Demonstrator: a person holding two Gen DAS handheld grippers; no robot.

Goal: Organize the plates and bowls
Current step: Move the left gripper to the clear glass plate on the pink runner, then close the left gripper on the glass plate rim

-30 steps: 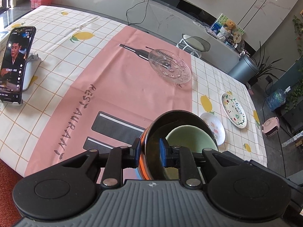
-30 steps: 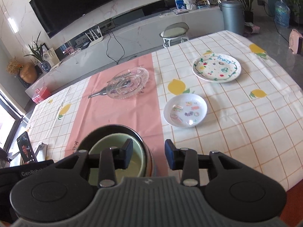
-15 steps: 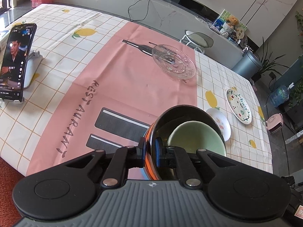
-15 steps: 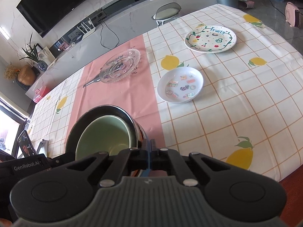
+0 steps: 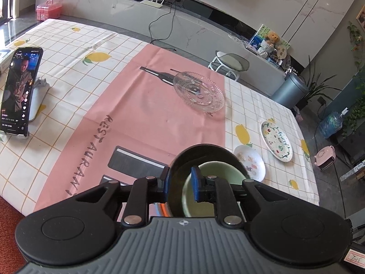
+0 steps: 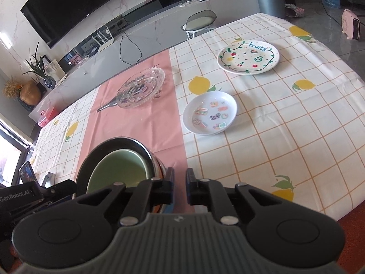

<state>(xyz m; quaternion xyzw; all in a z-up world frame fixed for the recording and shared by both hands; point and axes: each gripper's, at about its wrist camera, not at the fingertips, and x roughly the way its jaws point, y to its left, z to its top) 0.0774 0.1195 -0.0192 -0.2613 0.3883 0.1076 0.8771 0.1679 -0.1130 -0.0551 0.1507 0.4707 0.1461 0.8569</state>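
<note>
A black bowl (image 5: 180, 169) with an orange-striped outside stands at the near edge of the pink runner, and a pale green bowl (image 5: 219, 171) is nested in it. My left gripper (image 5: 181, 182) straddles the black bowl's near-left rim, one finger outside and one inside. Its jaws are opening, and the inner pad stands clear of the wall. In the right wrist view, the black bowl (image 6: 109, 142) and the green bowl (image 6: 118, 171) lie left of my right gripper (image 6: 180, 185). Its jaws are opening by a narrow gap beside the bowl's right wall, with nothing between them.
A clear glass plate (image 5: 198, 93) lies on the runner further back. A small white sticker dish (image 6: 209, 113) and a "Fruity" plate (image 6: 248, 57) sit on the lemon tablecloth to the right. A phone on a stand (image 5: 19, 91) is at far left. The table edge lies close by.
Half a second ago the left jaws had closed on the black bowl's rim and the right jaws were fully shut beside it. Both have since parted again. Neither hand has shifted much.
</note>
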